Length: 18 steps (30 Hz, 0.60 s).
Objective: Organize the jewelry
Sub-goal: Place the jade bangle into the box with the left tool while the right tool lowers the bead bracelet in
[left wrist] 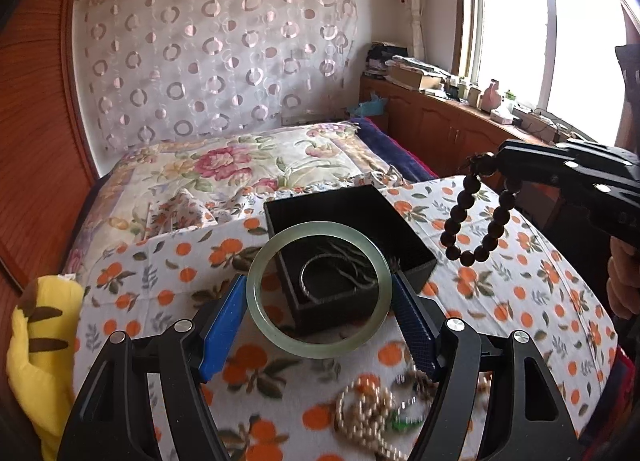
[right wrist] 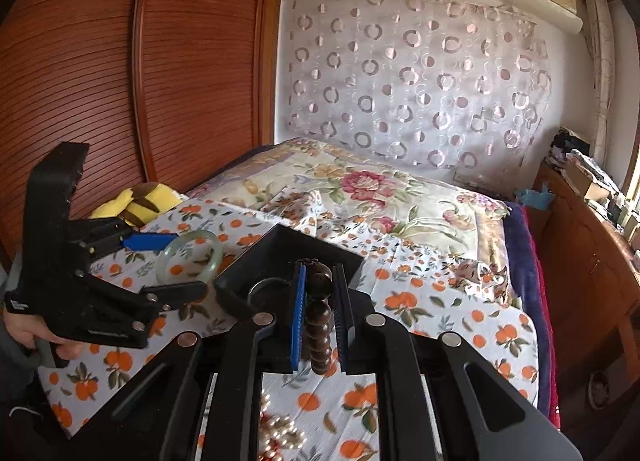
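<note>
Above an orange-print cloth (left wrist: 500, 301), the left gripper (left wrist: 320, 293) clamps a green bangle (left wrist: 318, 289) over a black box (left wrist: 412, 261) (chains inside); the right gripper (right wrist: 320, 301) pinches a dark bead bracelet (right wrist: 320, 325).

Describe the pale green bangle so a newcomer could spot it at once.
Start at the orange-print cloth over the bed, then find the open black box on it. Just before the box, the left gripper holds the bangle: one smooth, translucent ring, unlike the beaded strands nearby.
</note>
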Motion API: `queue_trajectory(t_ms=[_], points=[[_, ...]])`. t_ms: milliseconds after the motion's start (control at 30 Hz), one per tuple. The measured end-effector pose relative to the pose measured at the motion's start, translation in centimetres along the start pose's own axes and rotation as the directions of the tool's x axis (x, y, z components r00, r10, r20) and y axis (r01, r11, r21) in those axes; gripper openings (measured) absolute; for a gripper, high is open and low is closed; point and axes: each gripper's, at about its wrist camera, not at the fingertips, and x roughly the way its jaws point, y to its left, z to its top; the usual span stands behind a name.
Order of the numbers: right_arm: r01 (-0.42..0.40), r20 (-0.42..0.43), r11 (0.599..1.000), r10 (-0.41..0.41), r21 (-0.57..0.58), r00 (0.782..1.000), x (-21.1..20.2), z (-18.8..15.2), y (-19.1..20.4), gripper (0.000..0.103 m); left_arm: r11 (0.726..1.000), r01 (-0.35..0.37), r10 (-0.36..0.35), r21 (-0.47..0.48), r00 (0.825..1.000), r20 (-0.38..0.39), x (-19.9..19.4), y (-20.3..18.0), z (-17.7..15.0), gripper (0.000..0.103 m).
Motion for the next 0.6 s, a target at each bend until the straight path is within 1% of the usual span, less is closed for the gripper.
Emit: queue_trajectory(t_ms=[167, 367, 600], points=[[0.007, 0.003, 1.000, -0.007, 0.016, 1.000, 1.2, 1.1, -1.2, 0.015, 1.000, -0.008, 0.009, 0.018, 0.999, -0.038, 3.1, -0.6, 1.2, 0.069], [0.008, -0.001, 1.000, -0.008, 0.024, 1.000, 2.3, 1.7, -1.9, 0.015, 0.999, -0.009, 0.011, 0.032, 0.997, -0.073, 5.7, -1.2, 1.9, 0.069], [-0.009, -0.004, 0.999, 0.009, 0.040, 1.000, 3.2, 1.6, -1.8, 0.015, 1.000, -0.010, 0.013, 0.024, 0.994, -0.111, 7.3, -1.1, 2.0, 0.069]])
